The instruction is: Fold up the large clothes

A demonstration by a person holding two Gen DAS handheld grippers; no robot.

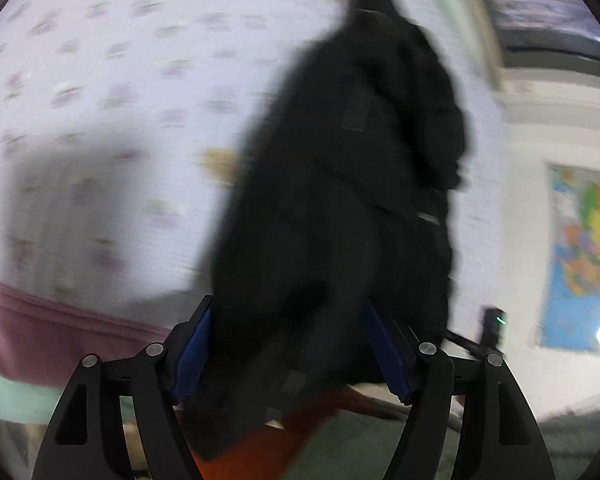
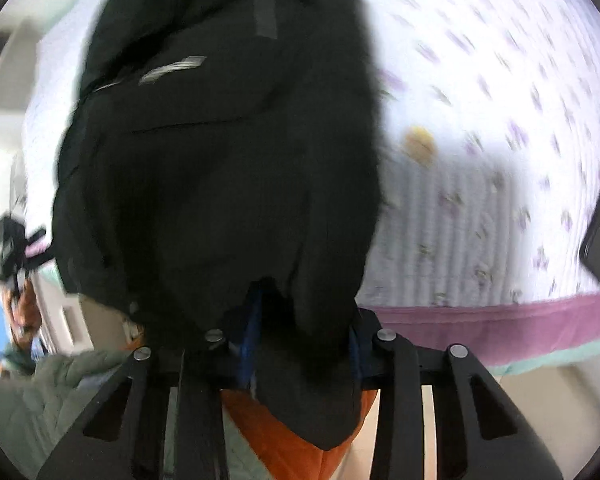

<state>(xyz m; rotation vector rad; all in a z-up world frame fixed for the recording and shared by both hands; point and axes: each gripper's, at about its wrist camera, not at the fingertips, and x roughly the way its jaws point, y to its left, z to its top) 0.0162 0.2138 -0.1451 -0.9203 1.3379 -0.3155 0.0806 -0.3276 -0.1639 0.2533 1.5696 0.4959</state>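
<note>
Both tongs, left tongs [image 1: 288,344] and right tongs [image 2: 300,344], pinched the black garment [image 1: 340,200] above the bed [image 1: 120,80], so we judged no fold laid yet.

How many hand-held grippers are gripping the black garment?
2: the left hand-held gripper has the black garment bunched between its fingers; the right hand-held gripper pinches another edge. Blur hides finer detail.

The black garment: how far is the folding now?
Done: the black garment is gripped by both the left gripper and the right gripper. In hand: it hangs bunched above the floral bedsheet. Left: no neat fold is visible; laying flat and folding remain.
</note>
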